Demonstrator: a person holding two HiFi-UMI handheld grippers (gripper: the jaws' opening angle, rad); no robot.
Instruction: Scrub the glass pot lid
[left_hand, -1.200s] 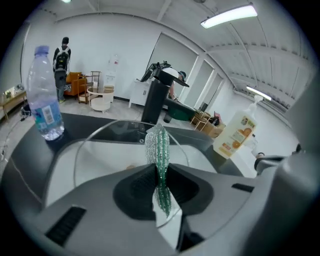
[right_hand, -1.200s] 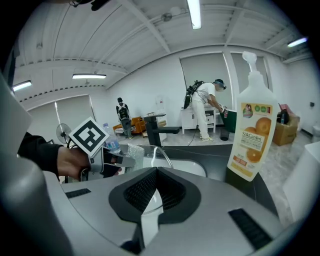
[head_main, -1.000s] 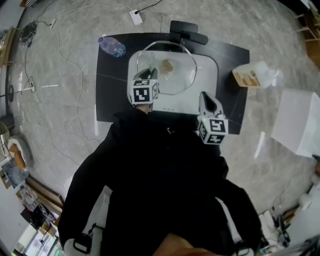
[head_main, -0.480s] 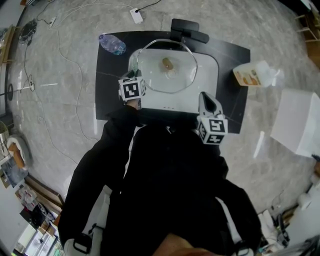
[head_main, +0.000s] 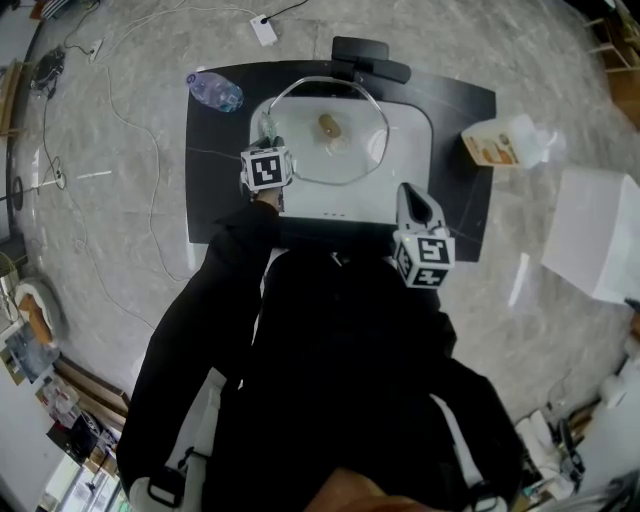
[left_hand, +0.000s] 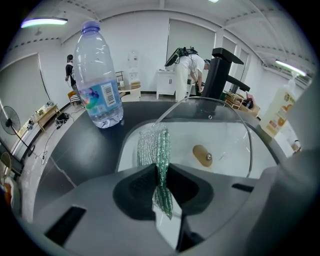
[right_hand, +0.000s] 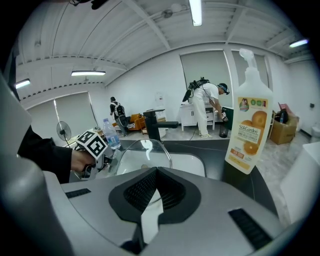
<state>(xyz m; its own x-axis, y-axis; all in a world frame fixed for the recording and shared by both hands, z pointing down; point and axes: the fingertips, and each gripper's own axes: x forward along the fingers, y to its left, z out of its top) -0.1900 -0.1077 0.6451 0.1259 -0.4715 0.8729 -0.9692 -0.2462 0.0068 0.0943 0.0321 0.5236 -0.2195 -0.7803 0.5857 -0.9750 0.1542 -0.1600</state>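
Scrubber (left_hand: 153, 147) in left claw (left_hand: 159, 170) (tight), seemingly beside lid (left_hand: 202, 155)

The left gripper (head_main: 268, 138) is held forward at the end of an outstretched, black-sleeved left arm (head_main: 215, 300), and its jaws are pressed together on a scrubber (left_hand: 152, 145). The right gripper (head_main: 409, 192) is held nearer the body, pointed forward, with its jaws closed on nothing.

White box (head_main: 597, 238) cut off at head view's right edge. Near rim of glass pot lid (right_hand: 145, 152) hidden behind right gripper (right_hand: 157, 169).
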